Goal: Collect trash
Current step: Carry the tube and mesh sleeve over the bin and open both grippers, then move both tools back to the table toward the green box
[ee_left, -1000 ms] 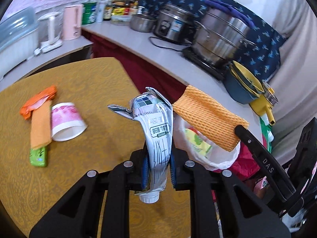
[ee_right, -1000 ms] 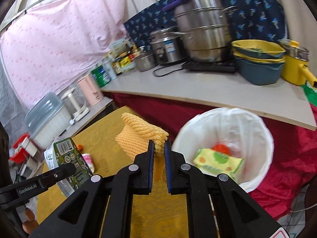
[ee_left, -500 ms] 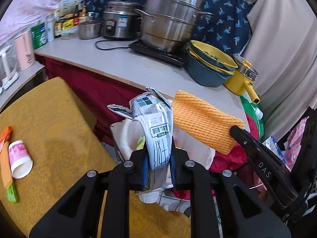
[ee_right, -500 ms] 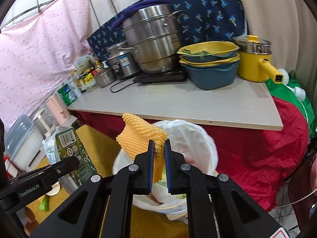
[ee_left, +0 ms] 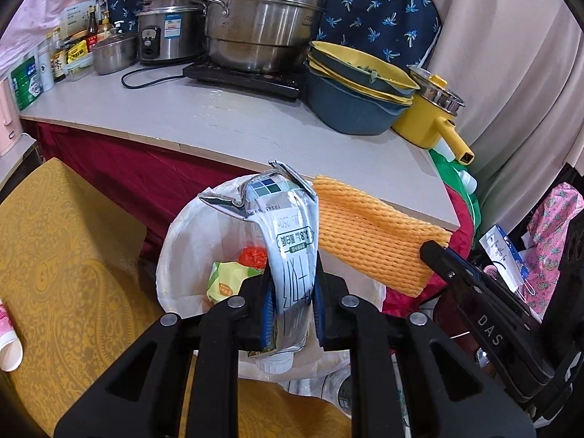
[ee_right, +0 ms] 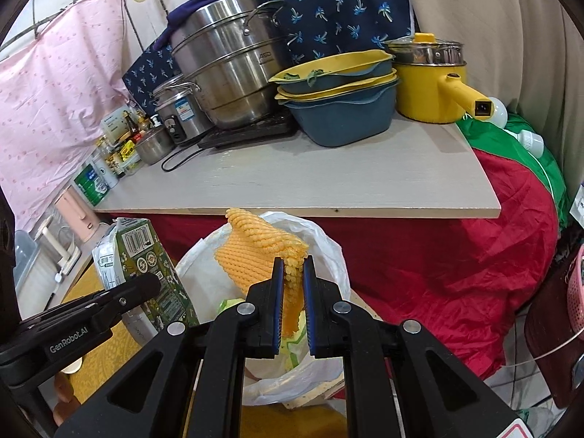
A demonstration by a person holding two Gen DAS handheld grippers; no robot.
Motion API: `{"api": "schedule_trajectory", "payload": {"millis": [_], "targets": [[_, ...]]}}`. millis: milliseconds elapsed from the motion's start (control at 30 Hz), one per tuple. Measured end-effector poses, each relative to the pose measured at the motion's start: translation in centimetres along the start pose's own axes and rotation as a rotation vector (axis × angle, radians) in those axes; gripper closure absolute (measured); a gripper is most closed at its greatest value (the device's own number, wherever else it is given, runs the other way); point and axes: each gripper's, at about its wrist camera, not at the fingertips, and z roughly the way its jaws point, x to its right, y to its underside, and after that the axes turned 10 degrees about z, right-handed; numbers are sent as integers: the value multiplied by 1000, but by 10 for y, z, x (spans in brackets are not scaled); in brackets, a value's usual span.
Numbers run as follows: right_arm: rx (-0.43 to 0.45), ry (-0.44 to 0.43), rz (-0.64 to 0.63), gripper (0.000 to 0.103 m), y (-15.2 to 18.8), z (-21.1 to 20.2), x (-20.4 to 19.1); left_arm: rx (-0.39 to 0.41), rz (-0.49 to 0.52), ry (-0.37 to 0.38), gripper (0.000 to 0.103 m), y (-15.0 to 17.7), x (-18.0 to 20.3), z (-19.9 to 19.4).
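My left gripper [ee_left: 292, 292] is shut on a crushed milk carton [ee_left: 288, 233] and holds it above the white-lined trash bin [ee_left: 182, 233]. The carton also shows in the right wrist view [ee_right: 146, 259]. My right gripper [ee_right: 292, 292] is shut on an orange foam net sleeve [ee_right: 262, 252], held over the same bin [ee_right: 325, 248]. The sleeve also shows in the left wrist view [ee_left: 372, 241]. Inside the bin lie a yellow-green wrapper [ee_left: 226, 281] and an orange scrap [ee_left: 252, 255].
A yellow-clothed table [ee_left: 62, 255] lies at left with a pink paper cup [ee_left: 9, 343] at its edge. Behind the bin runs a grey counter [ee_left: 255, 127] with steel pots [ee_left: 266, 18], stacked basins [ee_left: 357, 95] and a yellow pot [ee_left: 434, 116]. Red cloth hangs below.
Both grippers have swung right from over the table to above the bin, still holding the carton and the foam sleeve. The cup and wrappers on the table have slid out of view.
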Motion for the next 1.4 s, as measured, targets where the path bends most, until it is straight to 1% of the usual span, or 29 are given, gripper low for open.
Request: {"api": "schedule_trajectory", "payload": {"millis": [133, 300, 367, 400, 467, 600, 633, 667, 700, 733, 800, 867, 967, 1100, 1133, 1167, 1233, 1400], "targets": [[-3, 4, 12, 93, -1, 4, 5, -18, -10, -1, 86, 1, -3, 10], [-11, 6, 6, 93, 0, 9, 5, -21, -48, 1, 79, 0, -11, 16], [-15, 5, 5, 93, 0, 11, 4, -10, -58, -18, 67, 0, -15, 13], [-16, 3, 2, 92, 0, 12, 3, -3, -68, -25, 65, -1, -17, 11], [-19, 0, -3, 92, 1, 14, 0, 9, -88, -33, 56, -1, -23, 7], [-25, -11, -7, 91, 2, 17, -6, 23, -100, -51, 55, -4, -32, 0], [-31, -16, -7, 88, 2, 18, -8, 25, -103, -55, 52, -4, -34, -2], [-36, -19, -7, 88, 3, 20, -10, 28, -109, -62, 49, -4, -36, -4], [-42, -26, -6, 85, 4, 22, -12, 35, -113, -66, 47, -4, -37, -6], [-50, -32, -7, 69, 4, 24, -13, 39, -114, -73, 41, -3, -38, -9], [-52, -33, -15, 53, 8, 29, -18, 51, -120, -87, 37, -2, -41, -14], [-57, -28, -29, 53, 11, 32, -22, 56, -122, -95, 35, 0, -43, -18], [-63, -36, -26, 53, 14, 30, -26, 64, -124, -115, 35, 4, -48, -26], [-58, -54, -35, 52, 17, 21, -36, 77, -149, -139, 34, 12, -59, -40], [-56, -61, -43, 51, 19, 17, -41, 80, -157, -143, 32, 15, -61, -44], [-54, -66, -50, 49, 20, 14, -45, 85, -163, -151, 27, 18, -64, -49], [-50, -79, -70, 46, 24, 8, -58, 103, -181, -189, 23, 26, -72, -61], [-61, -122, -120, 44, 39, -2, -93, 113, -234, -267, 22, 51, -99, -93]]}}
